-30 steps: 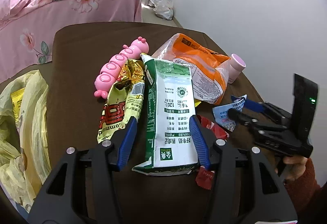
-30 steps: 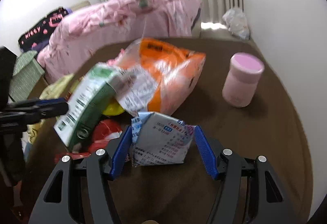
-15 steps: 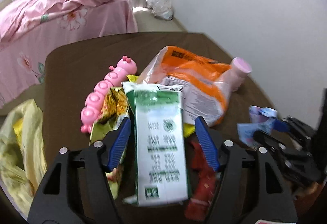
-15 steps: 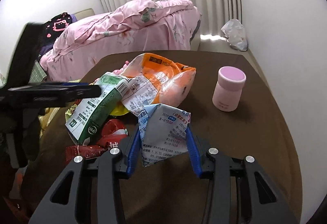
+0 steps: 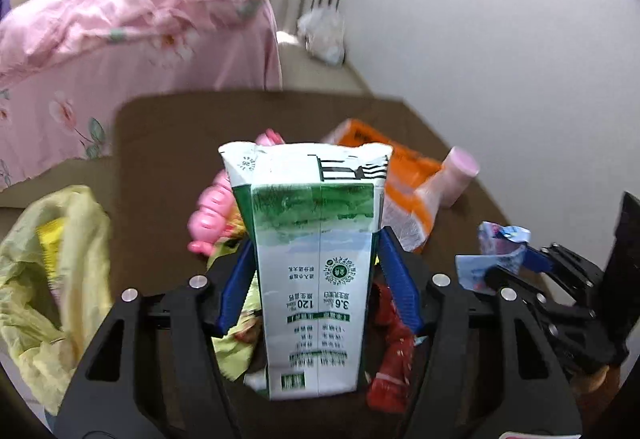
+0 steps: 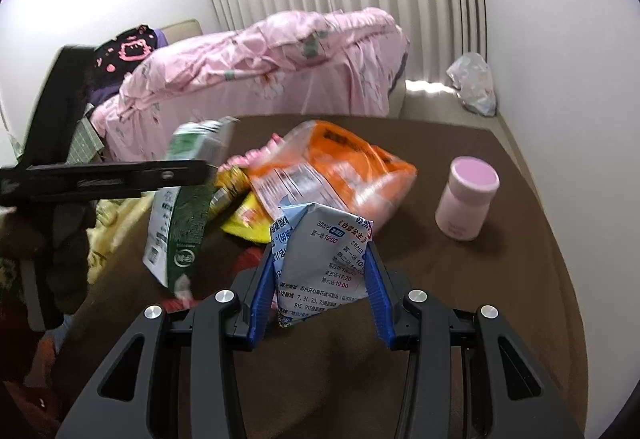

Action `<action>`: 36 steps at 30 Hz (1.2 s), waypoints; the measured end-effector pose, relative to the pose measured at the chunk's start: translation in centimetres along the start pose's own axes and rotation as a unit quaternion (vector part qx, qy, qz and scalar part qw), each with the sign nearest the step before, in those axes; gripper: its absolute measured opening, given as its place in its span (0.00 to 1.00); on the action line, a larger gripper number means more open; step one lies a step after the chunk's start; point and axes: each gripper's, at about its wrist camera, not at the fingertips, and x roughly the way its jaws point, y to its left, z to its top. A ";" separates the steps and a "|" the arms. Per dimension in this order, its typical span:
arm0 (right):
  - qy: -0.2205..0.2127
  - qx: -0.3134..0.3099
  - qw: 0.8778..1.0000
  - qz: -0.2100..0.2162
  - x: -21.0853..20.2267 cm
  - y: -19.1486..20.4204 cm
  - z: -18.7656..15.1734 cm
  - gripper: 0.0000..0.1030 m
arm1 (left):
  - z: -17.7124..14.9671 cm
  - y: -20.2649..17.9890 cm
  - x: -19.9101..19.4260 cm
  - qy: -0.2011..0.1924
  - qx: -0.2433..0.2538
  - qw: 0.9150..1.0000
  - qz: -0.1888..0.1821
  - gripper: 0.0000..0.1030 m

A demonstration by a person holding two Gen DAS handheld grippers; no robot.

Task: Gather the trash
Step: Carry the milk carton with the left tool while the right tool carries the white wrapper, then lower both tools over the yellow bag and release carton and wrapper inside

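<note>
Lifting off the surface (image 5: 160, 127): left tool (image 5: 316, 279) grips milk carton (image 5: 316, 259), right tool (image 6: 320, 275) grips crumpled paper pouch (image 6: 320, 259), jaws just tightened; yellow bag (image 5: 52, 279) left of tool likely next.

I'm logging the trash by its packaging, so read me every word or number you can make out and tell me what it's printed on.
"3.6" and "120": green and white milk carton in the left tongs, print upside down in that view.
"19:00", "17:20", "7, 31, 33": crumpled blue and white flyer in the right tongs.
Orange bag: label too blurred to read.
Pink cup: no readable text.
</note>
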 end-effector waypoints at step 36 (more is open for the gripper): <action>-0.017 -0.144 0.977 0.156 7.0 21.6 10.3 0.39 | -6.2 19.7 -18.1 -0.201 -0.192 0.934 0.226 0.54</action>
